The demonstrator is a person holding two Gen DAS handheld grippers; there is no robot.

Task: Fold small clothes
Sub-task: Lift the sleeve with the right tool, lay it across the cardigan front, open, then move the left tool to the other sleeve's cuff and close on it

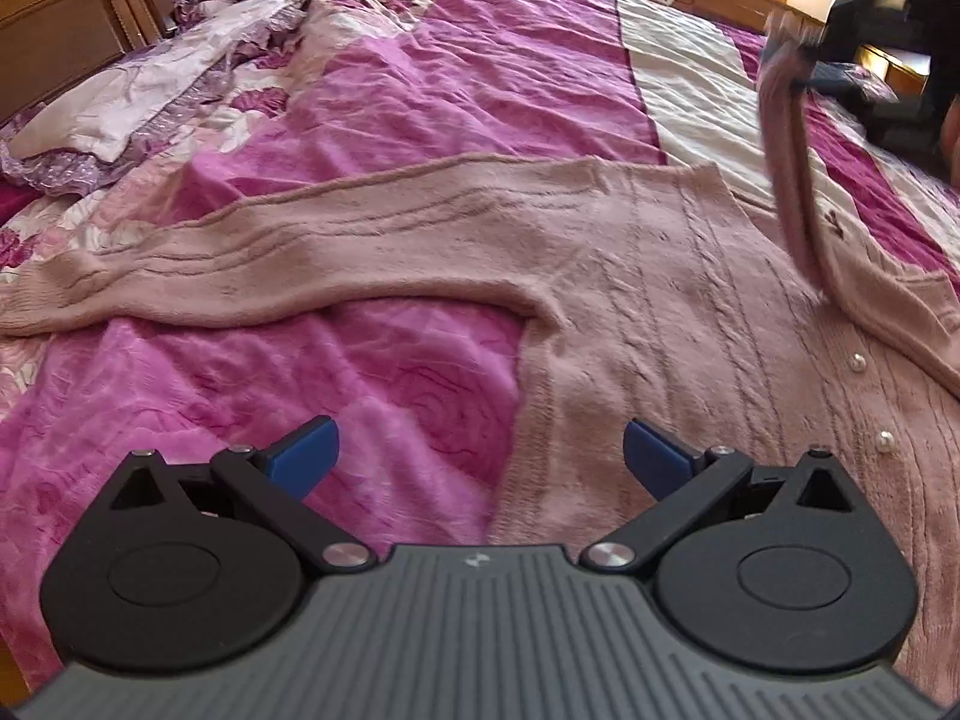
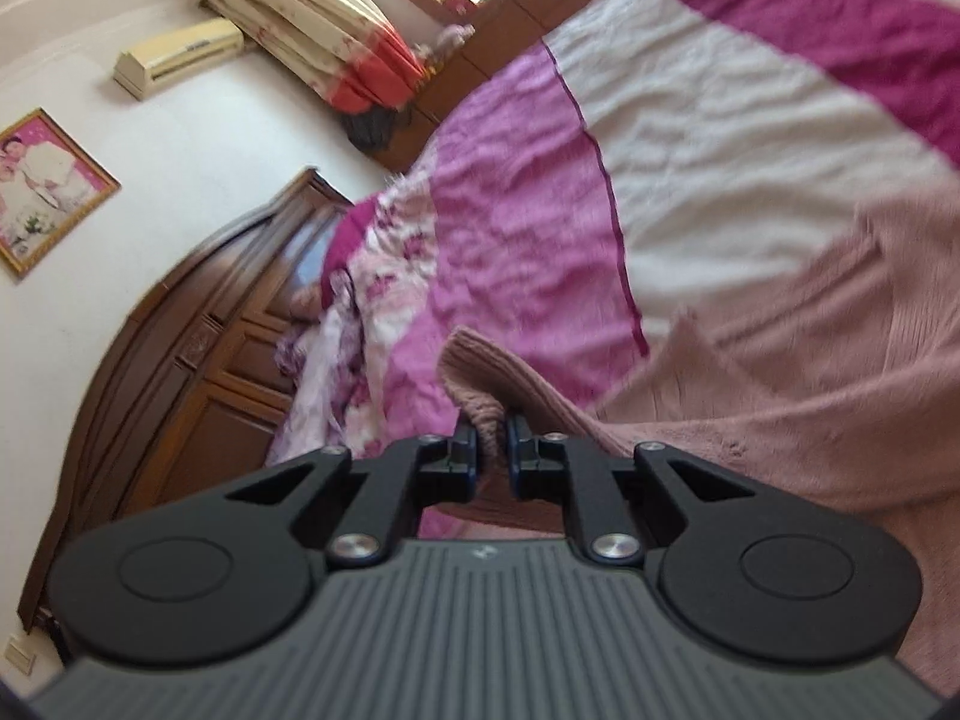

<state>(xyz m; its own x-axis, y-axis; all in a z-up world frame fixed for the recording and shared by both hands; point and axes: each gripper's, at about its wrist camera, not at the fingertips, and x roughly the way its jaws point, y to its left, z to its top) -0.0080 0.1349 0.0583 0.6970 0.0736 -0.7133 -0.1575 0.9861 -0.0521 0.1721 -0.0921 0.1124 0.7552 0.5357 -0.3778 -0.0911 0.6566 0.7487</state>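
step: sleeve fold-in | R gripper clamps cardigan cuff, lifted | L gripper spread wide, empty, over bed | next: lay sleeve across body

A wide bed under a magenta, pink and cream quilt fills the room. A dark carved wooden headboard stands against a white wall with a framed photo, air conditioner, and sunlit curtains.
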